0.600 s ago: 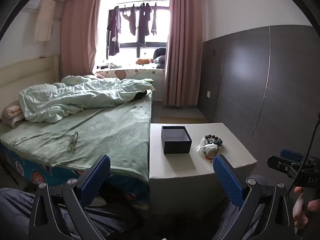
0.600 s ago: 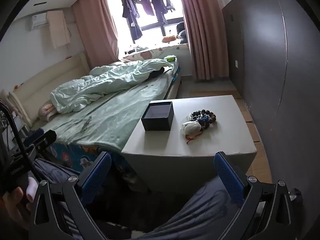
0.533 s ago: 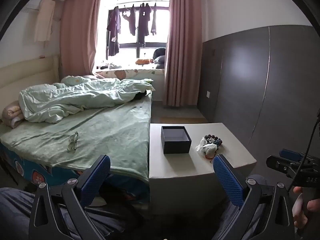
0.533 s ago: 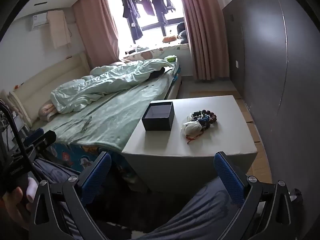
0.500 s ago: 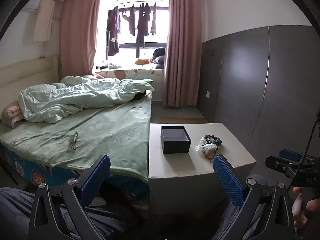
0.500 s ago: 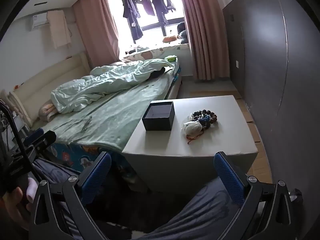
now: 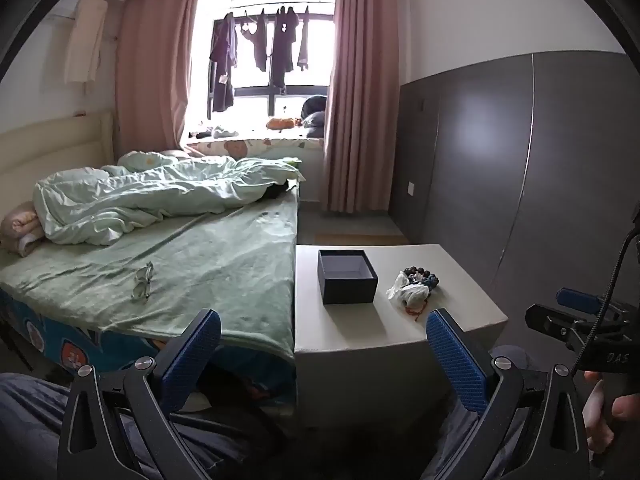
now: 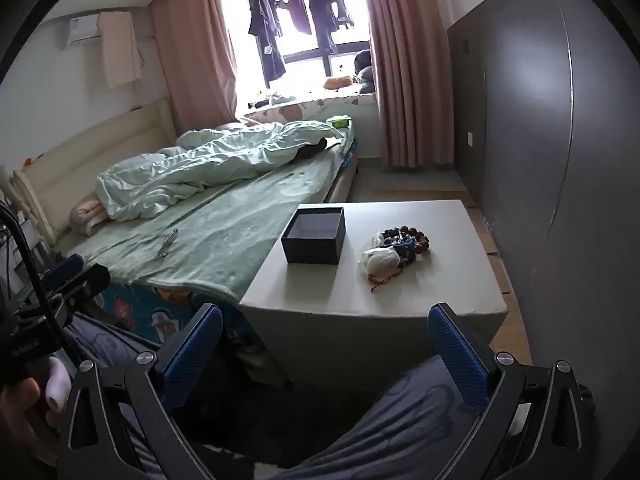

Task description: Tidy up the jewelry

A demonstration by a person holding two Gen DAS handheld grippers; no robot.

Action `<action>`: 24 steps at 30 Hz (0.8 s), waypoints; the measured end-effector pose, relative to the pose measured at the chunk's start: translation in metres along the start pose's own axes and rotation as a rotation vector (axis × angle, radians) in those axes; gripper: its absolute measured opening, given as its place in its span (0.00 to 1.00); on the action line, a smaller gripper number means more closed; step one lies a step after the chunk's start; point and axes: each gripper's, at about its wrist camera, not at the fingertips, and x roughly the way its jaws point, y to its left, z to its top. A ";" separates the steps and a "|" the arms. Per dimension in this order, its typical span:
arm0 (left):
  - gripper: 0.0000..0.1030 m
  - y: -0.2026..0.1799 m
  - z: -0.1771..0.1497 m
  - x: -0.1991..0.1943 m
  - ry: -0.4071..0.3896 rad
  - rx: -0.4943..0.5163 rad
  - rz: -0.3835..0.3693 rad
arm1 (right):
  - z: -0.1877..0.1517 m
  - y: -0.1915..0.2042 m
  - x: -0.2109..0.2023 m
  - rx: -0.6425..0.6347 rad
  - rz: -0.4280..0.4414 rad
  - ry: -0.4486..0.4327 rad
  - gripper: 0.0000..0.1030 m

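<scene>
A small dark open box (image 7: 347, 276) (image 8: 314, 235) stands on a low pale table (image 7: 460, 312) (image 8: 440, 280). Right of it lies a heap of jewelry (image 7: 414, 284) (image 8: 394, 249): dark beads, a white pouch and a red cord. My left gripper (image 7: 322, 344) hangs open in front of the table's near edge, well short of the box. My right gripper (image 8: 324, 340) is open too, low before the table, nothing between its blue pads. In the left wrist view the right gripper (image 7: 576, 320) shows at the right edge, in a hand.
A bed with green sheet (image 7: 208, 264) (image 8: 224, 236) butts against the table's left side; glasses (image 7: 143, 280) lie on it. A dark wall panel (image 7: 540, 168) runs along the right. The person's trousered legs (image 8: 400, 420) fill the foreground below the grippers.
Both views have shifted only slightly; the table and box sit a touch nearer in the right wrist view. Both grippers stay open and empty.
</scene>
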 end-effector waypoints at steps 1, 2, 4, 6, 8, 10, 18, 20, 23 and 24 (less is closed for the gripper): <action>1.00 -0.001 0.000 0.000 -0.001 -0.001 -0.001 | -0.001 0.001 0.000 -0.002 0.000 -0.003 1.00; 1.00 -0.001 0.001 -0.001 -0.003 -0.001 -0.003 | 0.000 0.002 -0.001 -0.004 -0.001 -0.004 1.00; 1.00 0.001 -0.001 -0.003 -0.011 -0.001 -0.006 | 0.000 0.001 0.000 -0.004 -0.001 -0.003 1.00; 1.00 0.000 -0.001 -0.004 -0.016 0.002 -0.013 | 0.000 0.001 -0.001 -0.003 -0.002 -0.004 1.00; 1.00 -0.002 -0.002 -0.005 -0.021 0.008 -0.014 | 0.000 0.001 -0.002 -0.002 -0.001 -0.006 1.00; 1.00 -0.003 -0.003 -0.008 -0.027 0.012 -0.016 | 0.000 0.002 -0.002 -0.001 -0.001 -0.009 1.00; 1.00 -0.007 -0.005 -0.012 -0.030 0.006 -0.019 | 0.000 0.001 -0.005 0.004 0.000 -0.018 1.00; 1.00 -0.003 -0.005 -0.015 -0.032 0.005 -0.021 | 0.000 0.001 -0.007 0.003 -0.001 -0.019 1.00; 1.00 -0.006 -0.006 -0.016 -0.030 0.001 -0.027 | 0.000 0.001 -0.007 0.003 -0.001 -0.020 1.00; 1.00 -0.007 -0.007 -0.016 -0.028 0.000 -0.028 | 0.000 0.000 -0.008 0.005 -0.003 -0.026 1.00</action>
